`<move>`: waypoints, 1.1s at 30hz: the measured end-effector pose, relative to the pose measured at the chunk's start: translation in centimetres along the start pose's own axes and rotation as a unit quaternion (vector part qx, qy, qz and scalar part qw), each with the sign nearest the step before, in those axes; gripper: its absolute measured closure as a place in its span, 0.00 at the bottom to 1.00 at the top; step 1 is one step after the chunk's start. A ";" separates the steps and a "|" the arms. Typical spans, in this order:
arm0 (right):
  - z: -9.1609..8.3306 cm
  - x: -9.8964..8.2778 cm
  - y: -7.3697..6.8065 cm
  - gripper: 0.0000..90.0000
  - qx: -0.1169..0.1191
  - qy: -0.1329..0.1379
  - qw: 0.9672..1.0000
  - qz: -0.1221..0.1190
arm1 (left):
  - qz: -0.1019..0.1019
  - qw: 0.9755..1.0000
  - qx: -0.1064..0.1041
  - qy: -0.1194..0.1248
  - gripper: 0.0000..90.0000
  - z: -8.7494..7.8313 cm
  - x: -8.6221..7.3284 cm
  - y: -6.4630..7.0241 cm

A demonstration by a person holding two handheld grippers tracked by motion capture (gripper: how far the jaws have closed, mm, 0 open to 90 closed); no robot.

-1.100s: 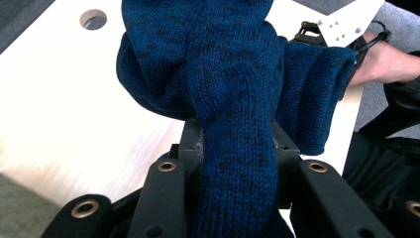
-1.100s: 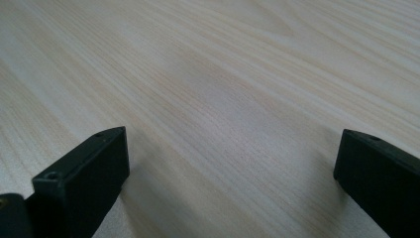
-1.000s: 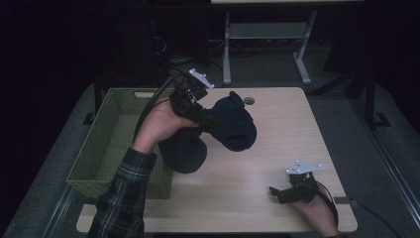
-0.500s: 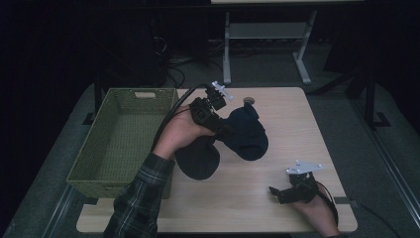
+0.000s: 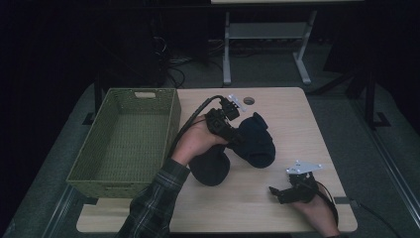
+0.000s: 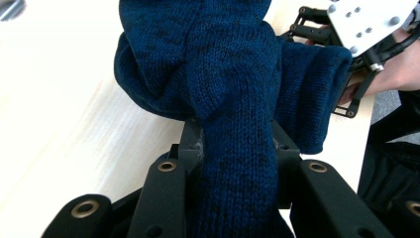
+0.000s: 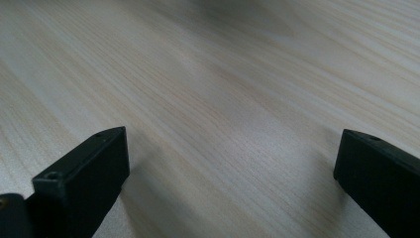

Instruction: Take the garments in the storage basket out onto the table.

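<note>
Step in hand: carrying and setting down. Left hand-held gripper (image 5: 233, 136) clenched on a fold of dark blue knitted garment (image 6: 223, 89); bulk of garment (image 5: 247, 146) slumped on tabletop (image 5: 277, 106) at centre, just right of green woven basket (image 5: 124, 144). Right hand-held gripper (image 5: 277, 193) near right edge, released, jaws wide apart over bare wood, holding nothing. Likely next: spread or fold garment, or lift left into basket. Calls for firm pinch kept, trailing fabric clear of basket rim.
</note>
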State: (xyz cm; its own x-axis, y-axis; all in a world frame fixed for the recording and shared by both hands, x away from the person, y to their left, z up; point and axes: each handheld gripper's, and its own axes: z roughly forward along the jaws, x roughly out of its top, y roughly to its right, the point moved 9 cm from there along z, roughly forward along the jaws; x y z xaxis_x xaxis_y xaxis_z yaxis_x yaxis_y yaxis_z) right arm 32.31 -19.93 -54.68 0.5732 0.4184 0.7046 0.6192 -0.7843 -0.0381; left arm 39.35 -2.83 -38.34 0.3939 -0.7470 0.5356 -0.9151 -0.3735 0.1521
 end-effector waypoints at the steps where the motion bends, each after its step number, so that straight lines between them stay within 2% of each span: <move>1: 0.0 0.0 0.0 0.00 0.000 0.000 1.000 0.000 | -0.001 1.000 -0.003 -0.001 0.75 0.5 0.0 0.0; 14: 0.0 -0.1 -0.1 0.00 0.001 -0.003 1.000 0.005 | -0.012 1.000 -0.020 -0.003 0.75 5.0 0.0 0.4; 18: 0.0 -0.1 -0.1 0.00 0.000 -0.003 1.000 0.004 | -0.019 0.999 -0.026 -0.012 0.75 6.7 -0.5 0.3; 24: 0.0 0.0 0.0 0.00 0.000 -0.002 1.000 0.001 | -0.025 0.999 -0.032 -0.018 0.75 8.2 -1.1 -0.1; 27: 0.0 -0.1 -0.1 0.00 0.001 -0.002 1.000 0.006 | -0.028 0.999 -0.029 -0.019 0.75 8.7 -1.3 -0.4; 33: 0.0 0.0 0.0 0.00 0.000 0.000 1.000 -0.002 | -0.025 0.999 -0.017 -0.043 0.74 10.2 -2.6 -1.3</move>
State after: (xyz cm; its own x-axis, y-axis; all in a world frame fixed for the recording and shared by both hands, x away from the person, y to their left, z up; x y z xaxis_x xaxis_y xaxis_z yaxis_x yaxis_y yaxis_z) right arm 32.33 -19.95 -54.69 0.5712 0.4207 0.7048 0.6206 -0.7834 -0.0354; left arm 40.40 -6.06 -48.40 0.4446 -0.7726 0.4533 -0.8955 -0.3942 0.2064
